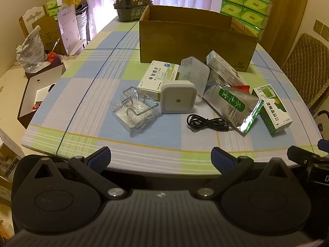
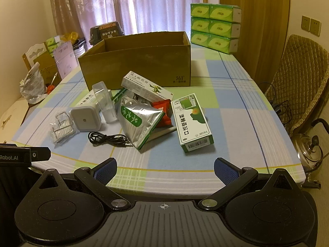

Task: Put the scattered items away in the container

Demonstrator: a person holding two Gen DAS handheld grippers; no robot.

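An open cardboard box [image 1: 195, 43] [image 2: 135, 61] stands at the back of the checked table. In front of it lie a white square night light [image 1: 177, 98] [image 2: 85, 119], a clear packet of metal hooks [image 1: 134, 109] [image 2: 61, 129], a coiled black cable [image 1: 207, 122] [image 2: 109, 139], a silver-green foil pouch [image 1: 236, 107] [image 2: 137, 121], a green and white medicine box [image 1: 272, 108] [image 2: 192, 121], a white pill box [image 1: 160, 77], a clear plastic case [image 1: 194, 72] [image 2: 104, 103], a long white carton [image 2: 147, 87] and a red sachet [image 2: 163, 113]. My left gripper [image 1: 161, 159] and right gripper [image 2: 165, 170] hover open at the near table edge, holding nothing.
Stacked green tissue packs [image 2: 214, 26] [image 1: 244, 8] stand behind the box at the right, a dark food container [image 1: 132, 2] at the back left. A padded chair [image 2: 298, 78] and a metal kettle [image 2: 310, 150] are right of the table; cluttered boxes and bags [image 1: 41, 45] are left.
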